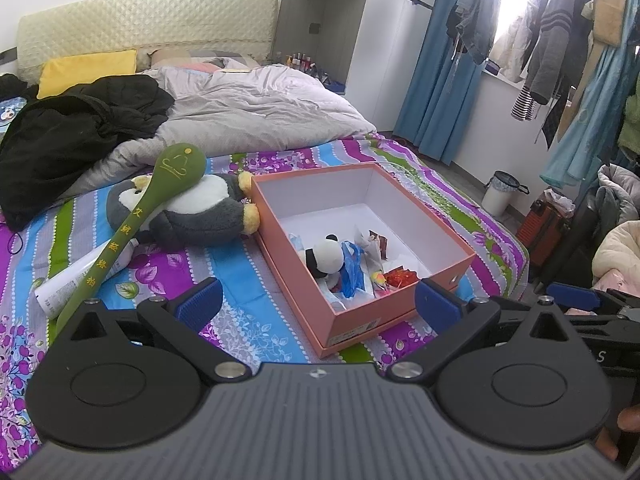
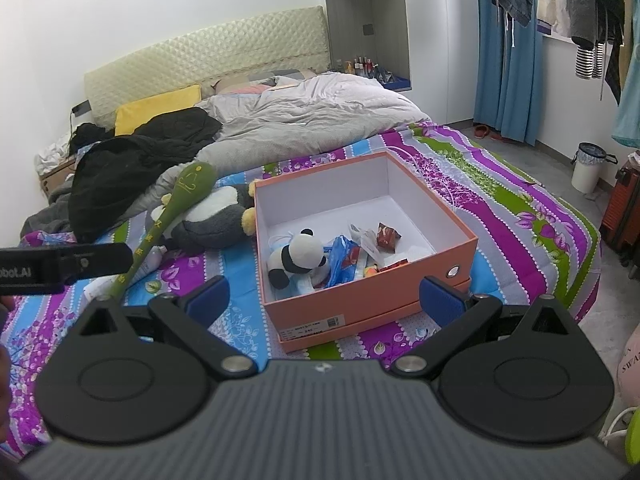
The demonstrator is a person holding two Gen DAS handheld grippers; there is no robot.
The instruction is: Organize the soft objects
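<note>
I can read "obot.AI" in white on the black body of the left gripper. Yellow Chinese characters run down the green massage hammer, too small for me to make out surely. The label on the orange box is illegible. A pink bag reads "SWAN".

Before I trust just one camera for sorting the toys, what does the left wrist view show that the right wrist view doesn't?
Only the left wrist view shows the right tool at its right edge. Only the right wrist view shows the left tool's body and red slippers by the curtain. Both show the orange box holding the small panda, with the penguin toy and green stick beside it on the bed.
</note>
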